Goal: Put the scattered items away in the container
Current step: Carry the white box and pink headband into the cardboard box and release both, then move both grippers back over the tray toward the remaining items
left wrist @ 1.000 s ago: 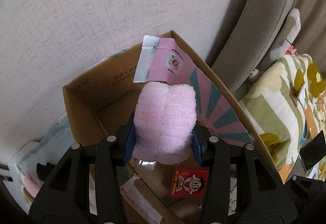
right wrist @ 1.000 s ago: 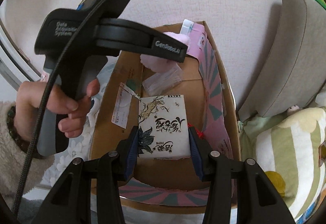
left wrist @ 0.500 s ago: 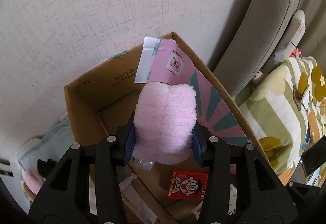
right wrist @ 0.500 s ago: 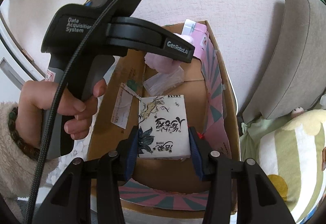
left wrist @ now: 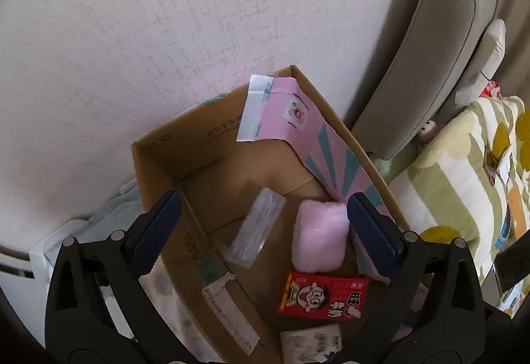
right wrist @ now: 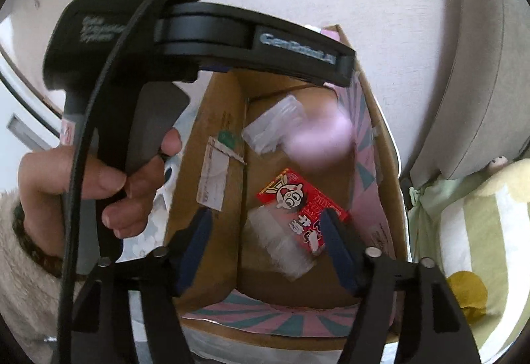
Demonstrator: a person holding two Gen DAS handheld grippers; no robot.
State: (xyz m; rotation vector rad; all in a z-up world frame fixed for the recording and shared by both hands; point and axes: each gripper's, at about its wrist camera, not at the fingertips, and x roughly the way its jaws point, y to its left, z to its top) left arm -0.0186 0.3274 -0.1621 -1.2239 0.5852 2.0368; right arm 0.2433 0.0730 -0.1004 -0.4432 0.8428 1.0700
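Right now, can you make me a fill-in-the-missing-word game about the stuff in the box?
1. The fluffy towel lying in the box is ____.
2. The cartoon face is printed on a ____ packet.
3. All these things lie inside a ____ box.
4. The left gripper is opening, and between its jaws it grips ____.

Missing words: pink; red; cardboard; nothing

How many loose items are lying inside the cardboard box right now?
4 visible: clear packet at the far floor, pink plush beside it, red snack pack nearer, white patterned packet at the frame edge. Others may be hidden.
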